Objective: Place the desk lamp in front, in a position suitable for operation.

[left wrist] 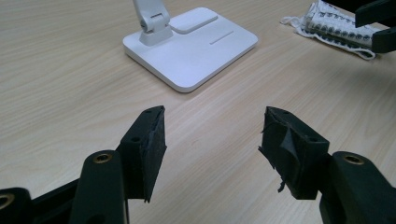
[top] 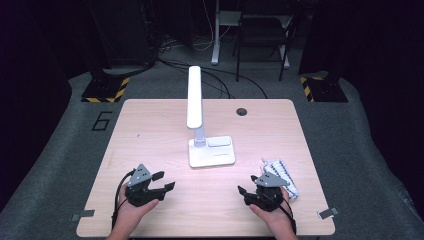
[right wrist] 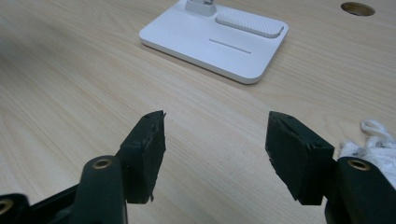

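Note:
A white desk lamp (top: 211, 151) stands mid-table on a flat base (left wrist: 191, 49) (right wrist: 215, 39), its long head raised toward the far edge. A white knitted cloth (top: 281, 176) (left wrist: 334, 28) (right wrist: 373, 144) lies folded at the right. My left gripper (top: 165, 180) (left wrist: 212, 135) hovers open over bare wood at the near left, nothing between its jaws. My right gripper (top: 248, 184) (right wrist: 215, 140) is open too, just left of the cloth, with only tabletop between its jaws. In the left gripper view the right gripper (left wrist: 378, 23) appears at the top right beside the cloth.
The light wooden table (top: 150, 130) has a round cable hole (top: 242, 111) (right wrist: 357, 8) near its far edge. Grey carpet surrounds it, with stands, cables and yellow-black striped bases (top: 106, 90) beyond the far side. Tape tabs mark the near corners.

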`<action>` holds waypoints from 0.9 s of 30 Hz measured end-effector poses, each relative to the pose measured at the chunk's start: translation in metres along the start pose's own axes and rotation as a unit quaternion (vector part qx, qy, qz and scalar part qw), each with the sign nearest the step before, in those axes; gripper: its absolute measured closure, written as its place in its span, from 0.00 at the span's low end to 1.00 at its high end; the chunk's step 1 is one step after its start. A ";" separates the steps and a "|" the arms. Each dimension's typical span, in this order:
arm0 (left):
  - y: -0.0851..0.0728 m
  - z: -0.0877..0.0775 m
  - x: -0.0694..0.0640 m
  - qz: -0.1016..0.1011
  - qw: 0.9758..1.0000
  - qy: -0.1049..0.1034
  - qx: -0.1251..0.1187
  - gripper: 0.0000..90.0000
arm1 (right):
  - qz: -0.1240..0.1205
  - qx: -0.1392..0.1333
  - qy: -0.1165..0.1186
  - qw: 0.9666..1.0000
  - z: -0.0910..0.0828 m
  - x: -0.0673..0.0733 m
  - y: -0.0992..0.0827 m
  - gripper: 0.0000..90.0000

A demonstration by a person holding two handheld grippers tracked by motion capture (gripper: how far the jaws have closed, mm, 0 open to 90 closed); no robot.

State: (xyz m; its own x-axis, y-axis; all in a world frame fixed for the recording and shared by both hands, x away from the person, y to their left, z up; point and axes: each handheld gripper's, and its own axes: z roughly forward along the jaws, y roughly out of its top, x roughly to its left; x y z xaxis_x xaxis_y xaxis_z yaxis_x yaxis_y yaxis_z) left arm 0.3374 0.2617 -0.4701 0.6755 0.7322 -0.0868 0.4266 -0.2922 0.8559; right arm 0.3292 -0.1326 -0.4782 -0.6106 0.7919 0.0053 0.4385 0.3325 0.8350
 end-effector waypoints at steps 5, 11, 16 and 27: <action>0.011 0.007 0.000 0.000 1.000 0.001 0.000 0.44 | 0.015 0.016 -0.003 1.000 0.006 -0.004 0.011 0.45; 0.022 0.014 0.000 -0.001 1.000 0.002 0.007 0.46 | 0.038 -0.008 0.000 0.999 0.007 -0.008 0.024 0.41; 0.031 0.025 -0.001 -0.005 1.000 -0.001 0.005 0.45 | 0.032 -0.012 -0.010 0.999 0.016 -0.006 0.031 0.43; 0.042 0.043 0.005 -0.001 1.000 0.000 0.005 0.45 | 0.034 -0.018 -0.002 0.999 0.029 -0.011 0.041 0.44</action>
State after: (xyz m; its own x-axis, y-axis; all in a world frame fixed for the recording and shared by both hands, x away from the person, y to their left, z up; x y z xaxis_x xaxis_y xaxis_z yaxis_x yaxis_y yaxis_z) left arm 0.3844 0.2265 -0.4567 0.6743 0.7331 -0.0891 0.4340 -0.2957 0.8510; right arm 0.3728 -0.1129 -0.4602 -0.5776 0.8141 0.0606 0.4551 0.2595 0.8518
